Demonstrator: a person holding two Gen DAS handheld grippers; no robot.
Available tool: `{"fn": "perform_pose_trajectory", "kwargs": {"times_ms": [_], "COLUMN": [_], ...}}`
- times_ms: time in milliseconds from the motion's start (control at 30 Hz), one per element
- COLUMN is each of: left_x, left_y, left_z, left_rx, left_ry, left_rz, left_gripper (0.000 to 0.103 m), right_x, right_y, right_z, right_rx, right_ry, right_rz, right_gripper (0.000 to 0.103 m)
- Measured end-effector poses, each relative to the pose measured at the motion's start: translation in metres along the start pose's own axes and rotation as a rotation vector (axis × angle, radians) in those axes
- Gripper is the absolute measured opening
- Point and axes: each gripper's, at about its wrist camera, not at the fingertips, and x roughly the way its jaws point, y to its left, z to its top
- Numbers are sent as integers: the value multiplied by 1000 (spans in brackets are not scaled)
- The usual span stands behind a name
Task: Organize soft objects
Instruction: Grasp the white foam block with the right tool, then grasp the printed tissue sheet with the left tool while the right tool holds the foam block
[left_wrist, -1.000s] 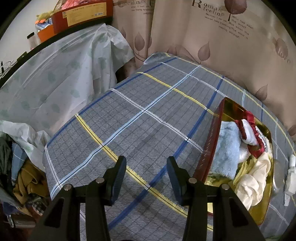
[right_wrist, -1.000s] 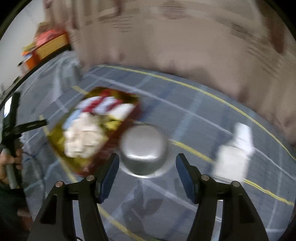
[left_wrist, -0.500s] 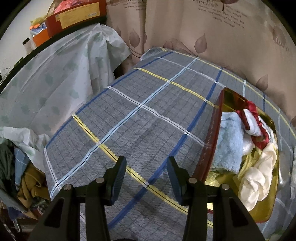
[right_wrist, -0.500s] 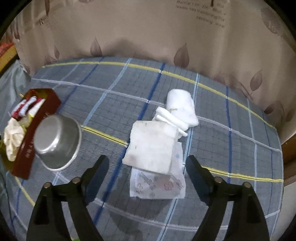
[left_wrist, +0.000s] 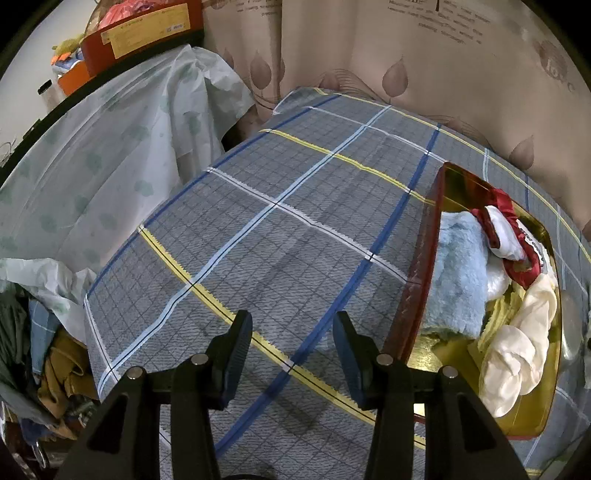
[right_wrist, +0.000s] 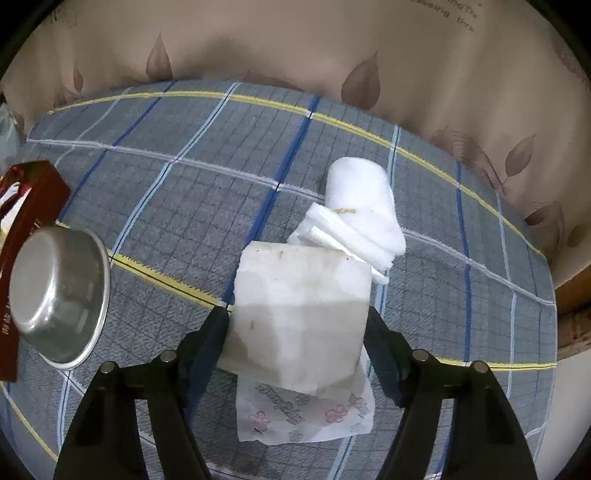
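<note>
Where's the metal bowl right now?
In the right wrist view, the metal bowl lies upside down at far left on the checked cloth, against the red tray.

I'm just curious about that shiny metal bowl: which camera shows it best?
The right wrist view. There the upturned metal bowl shows nearly whole, resting against the red tray on the checked cloth. The left wrist view catches only a grey sliver of the bowl beyond the tray's far rim.
</note>
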Motion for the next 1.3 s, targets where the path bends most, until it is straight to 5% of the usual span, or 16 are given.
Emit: {"fn": "perform_pose_trajectory", "kwargs": {"times_ms": [267, 567, 967, 1300], "left_x": [-7, -43, -103, -111], "left_y": [-7, -45, -193, -333], "left_z": [-2, -9, -24, -43], "left_rx": [16, 110, 395, 557], "left_ry": [-22, -52, -64, 18], "left_rz": [-3, -85, -276, -406], "left_gripper": [46, 46, 47, 48], "right_x": [-35, -38, -13, -10], "right_y": [-25, -95, -139, -139], "right_z": [-15, -64, -116, -125], "right_rx": [53, 177, 269, 289], "right_ry": [-104, -107, -146, -212], "right_rz": [57, 34, 47, 53], "right_gripper": [67, 67, 67, 67]}}
